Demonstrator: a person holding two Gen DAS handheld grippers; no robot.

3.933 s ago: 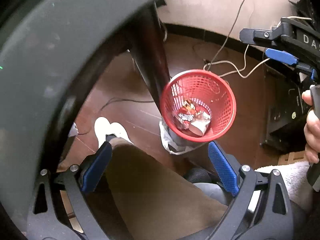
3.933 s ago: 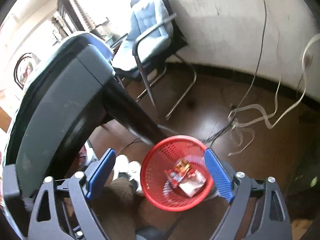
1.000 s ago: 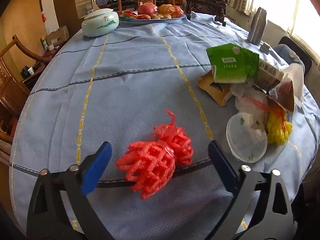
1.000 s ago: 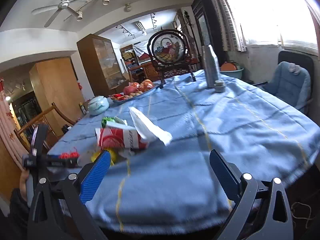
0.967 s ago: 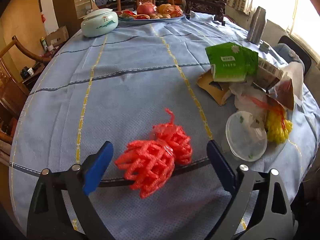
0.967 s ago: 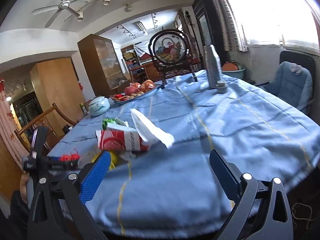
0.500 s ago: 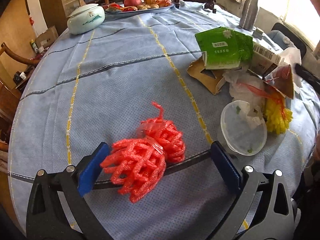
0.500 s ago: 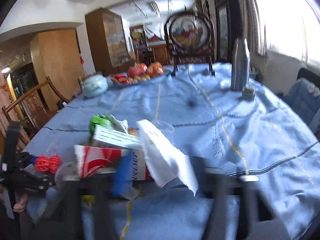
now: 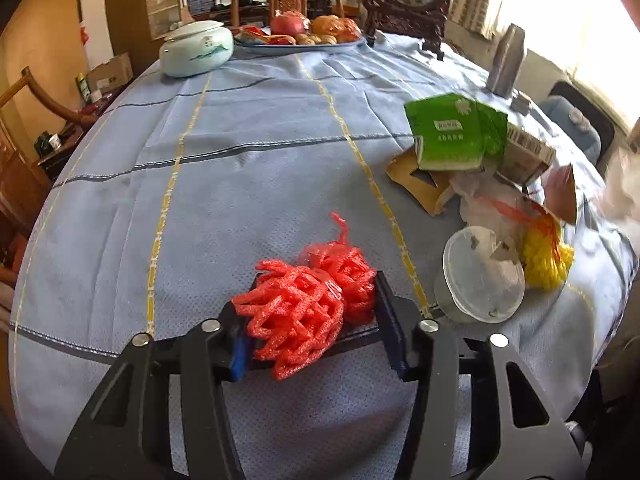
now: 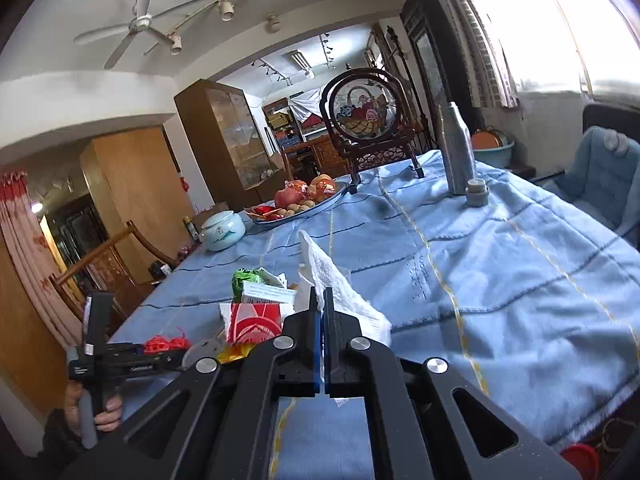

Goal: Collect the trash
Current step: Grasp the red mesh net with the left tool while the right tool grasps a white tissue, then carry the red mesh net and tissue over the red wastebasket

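On the blue tablecloth (image 9: 248, 184), near its front edge: red foam net (image 9: 308, 308), bunched in two lumps, pinched between the blue pads (image 9: 240, 354) of the left gripper (image 9: 310, 330). Jaws drawn in against both sides of the net, partway closed, level and pointing across the table. Same gripper seen from the right wrist view (image 10: 132, 354), low at the table's left edge, handle gripped from below by the left hand (image 10: 94, 404), red net (image 10: 166, 343) showing at its tip.

Just right of the net: clear round lid (image 9: 482, 276), then a yellow net (image 9: 546, 258) with red strands, crumpled clear plastic, brown card (image 9: 420, 182), green pack (image 9: 456, 136) and a printed carton (image 9: 524, 152), all in one heap, touching or overlapping.

At that heap's far side, right gripper (image 10: 321, 308), jaws closed flat on a white tissue (image 10: 336, 280), pads nearly meeting with the sheet between them; tissue standing up above the tips and draping right onto the cloth. Gripper held low, pointing along the table. Beside it to the left, red-and-white carton (image 10: 256, 322) and the green pack (image 10: 250, 278).

Farther off: pale lidded bowl (image 9: 196, 54), fruit tray (image 9: 304, 36), round framed screen (image 10: 366, 114), steel flask (image 10: 456, 152) with its cap (image 10: 477, 194) beside it.
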